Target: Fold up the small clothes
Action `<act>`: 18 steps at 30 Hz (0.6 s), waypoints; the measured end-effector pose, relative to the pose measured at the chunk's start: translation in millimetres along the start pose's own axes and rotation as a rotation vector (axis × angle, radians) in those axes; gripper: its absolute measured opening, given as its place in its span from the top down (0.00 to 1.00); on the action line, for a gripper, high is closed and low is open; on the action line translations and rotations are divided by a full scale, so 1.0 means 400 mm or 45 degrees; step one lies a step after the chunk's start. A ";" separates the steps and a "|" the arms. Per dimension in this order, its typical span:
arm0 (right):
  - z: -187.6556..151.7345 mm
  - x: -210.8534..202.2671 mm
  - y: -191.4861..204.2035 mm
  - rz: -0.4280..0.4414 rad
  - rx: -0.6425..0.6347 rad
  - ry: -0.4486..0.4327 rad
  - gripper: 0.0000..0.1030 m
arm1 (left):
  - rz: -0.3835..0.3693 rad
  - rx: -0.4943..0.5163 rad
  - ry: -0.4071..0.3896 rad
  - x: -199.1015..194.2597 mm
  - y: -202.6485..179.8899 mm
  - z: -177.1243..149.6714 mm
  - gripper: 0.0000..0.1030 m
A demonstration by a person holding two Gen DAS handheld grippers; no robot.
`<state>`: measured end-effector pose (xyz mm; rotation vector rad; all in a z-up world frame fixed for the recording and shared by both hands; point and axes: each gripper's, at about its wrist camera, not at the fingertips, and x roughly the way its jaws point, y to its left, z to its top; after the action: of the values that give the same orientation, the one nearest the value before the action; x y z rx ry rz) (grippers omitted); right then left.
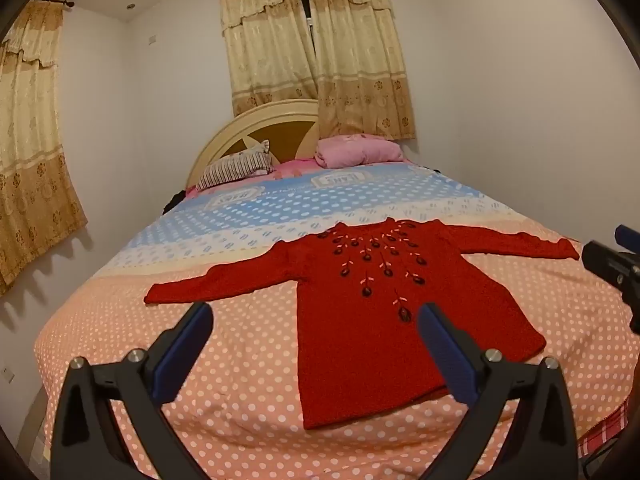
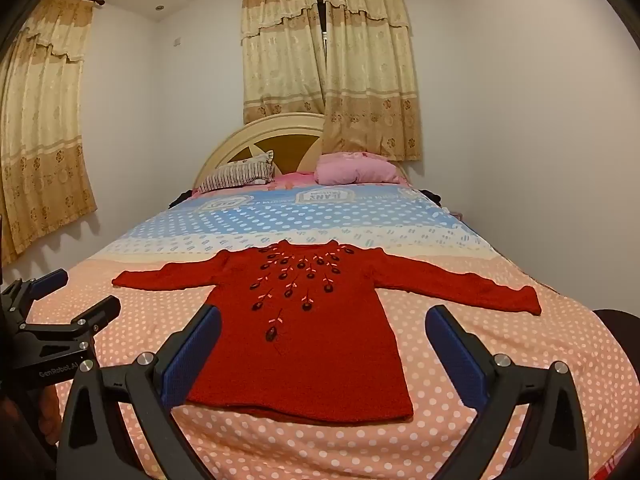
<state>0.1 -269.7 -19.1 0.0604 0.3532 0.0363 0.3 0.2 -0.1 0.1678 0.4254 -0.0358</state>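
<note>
Left gripper (image 1: 316, 336) gapes above red sweater (image 1: 384, 320), spread flat.

A: Bed (image 2: 520, 360), dotted cover, peach low in frame, blue above. What lies on it?

B: Red sweater (image 2: 312, 340) flat at centre, sleeves spread. Striped pillow (image 2: 240, 174) and pink pillow (image 2: 356, 172) upper centre.

Two fisheye views look from the foot of a bed (image 1: 248, 420) toward its headboard (image 1: 256, 120), each low over the polka-dot cover. The left wrist view sits left of a red sweater (image 1: 360, 320), which appears right of centre; the right wrist view sits further right, with the sweater centred. Both share the sweater, pillows (image 2: 356, 170), curtains (image 2: 332, 60) and back wall. Each view catches the other gripper at its edge.
</note>
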 end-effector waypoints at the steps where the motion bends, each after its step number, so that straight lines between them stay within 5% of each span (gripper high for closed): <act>1: -0.001 -0.001 0.000 0.002 -0.002 0.003 0.01 | -0.001 -0.006 0.006 0.001 0.000 0.000 0.00; 18: -0.045 0.028 -0.008 0.002 0.016 0.065 0.01 | 0.026 -0.066 -0.011 -0.004 0.011 -0.001 0.00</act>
<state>4.4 -271.6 -40.1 0.0725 0.4044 0.0374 -1.1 4.8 1.0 0.1213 0.4158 -0.0052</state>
